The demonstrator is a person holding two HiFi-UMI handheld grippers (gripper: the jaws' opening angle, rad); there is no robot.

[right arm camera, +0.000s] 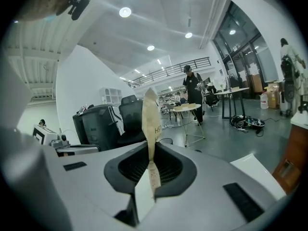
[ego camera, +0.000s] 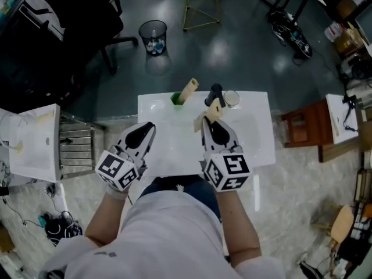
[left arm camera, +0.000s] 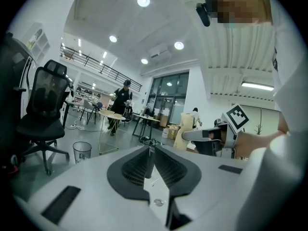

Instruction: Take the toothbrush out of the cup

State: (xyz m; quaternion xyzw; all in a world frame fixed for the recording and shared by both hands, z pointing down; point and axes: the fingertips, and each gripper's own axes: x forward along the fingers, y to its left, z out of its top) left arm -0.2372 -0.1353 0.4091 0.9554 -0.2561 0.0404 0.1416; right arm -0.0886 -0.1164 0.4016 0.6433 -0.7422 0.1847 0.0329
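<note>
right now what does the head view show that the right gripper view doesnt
Only the head view: the green cup with a tan stick standing in it, and a clear glass beside a black object.
Only the right gripper view: ceiling lights, a person in black by a round table, and print on the held strip.
Both: the right gripper shut on a flat tan strip, likely the toothbrush.
</note>
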